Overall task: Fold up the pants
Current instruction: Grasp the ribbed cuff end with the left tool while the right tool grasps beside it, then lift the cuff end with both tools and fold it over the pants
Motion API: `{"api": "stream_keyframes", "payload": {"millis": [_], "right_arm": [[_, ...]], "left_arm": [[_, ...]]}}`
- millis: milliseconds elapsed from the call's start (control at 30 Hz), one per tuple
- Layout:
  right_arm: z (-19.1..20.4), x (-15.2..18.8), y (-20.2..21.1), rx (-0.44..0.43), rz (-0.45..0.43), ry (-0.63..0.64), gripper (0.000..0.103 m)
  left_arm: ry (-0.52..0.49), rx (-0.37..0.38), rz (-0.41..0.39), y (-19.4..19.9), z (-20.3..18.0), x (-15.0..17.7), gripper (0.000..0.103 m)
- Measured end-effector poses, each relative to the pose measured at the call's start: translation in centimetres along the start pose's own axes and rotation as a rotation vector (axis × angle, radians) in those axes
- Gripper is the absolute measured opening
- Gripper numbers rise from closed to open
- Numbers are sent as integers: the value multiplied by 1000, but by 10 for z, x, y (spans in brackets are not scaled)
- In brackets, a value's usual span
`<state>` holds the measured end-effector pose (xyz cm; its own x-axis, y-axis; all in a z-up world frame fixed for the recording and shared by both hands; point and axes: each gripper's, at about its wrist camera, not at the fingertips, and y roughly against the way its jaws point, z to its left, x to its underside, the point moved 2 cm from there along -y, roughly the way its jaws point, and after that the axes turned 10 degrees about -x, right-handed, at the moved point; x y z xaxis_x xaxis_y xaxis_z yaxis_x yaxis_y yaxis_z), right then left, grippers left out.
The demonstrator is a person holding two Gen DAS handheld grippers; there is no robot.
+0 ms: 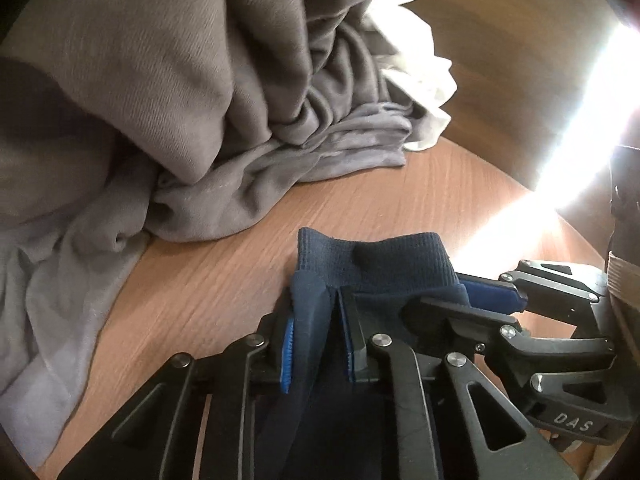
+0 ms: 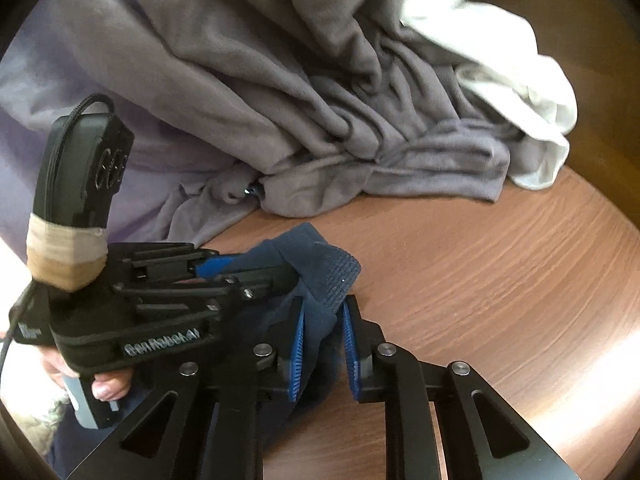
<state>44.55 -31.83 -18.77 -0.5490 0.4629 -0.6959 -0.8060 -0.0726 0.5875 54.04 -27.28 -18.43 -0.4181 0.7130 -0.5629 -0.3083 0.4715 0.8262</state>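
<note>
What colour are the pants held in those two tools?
Dark navy blue pants, with a ribbed cuff; the left wrist view shows it best.

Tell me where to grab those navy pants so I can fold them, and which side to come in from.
Grip the navy pants at the ribbed band, the thickest, firmest edge, which stands up off the wooden table. Come in from the near side, fingers pointing toward the grey clothes pile. Both grippers already do this: the left gripper and right gripper each pinch that end, close together.
</note>
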Motion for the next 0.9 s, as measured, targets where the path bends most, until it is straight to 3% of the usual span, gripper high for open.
{"api": "stream_keyframes", "payload": {"millis": [400, 700, 900], "right_arm": [[55, -18, 65, -26, -127, 149, 18], [128, -8, 120, -61, -201, 302, 18], [179, 14, 141, -69, -222, 379, 18]], "left_arm": [[84, 14, -218, 105, 8, -3, 19], [82, -3, -340, 193, 13, 33, 19], [73, 0, -380, 238, 27, 71, 19]]}}
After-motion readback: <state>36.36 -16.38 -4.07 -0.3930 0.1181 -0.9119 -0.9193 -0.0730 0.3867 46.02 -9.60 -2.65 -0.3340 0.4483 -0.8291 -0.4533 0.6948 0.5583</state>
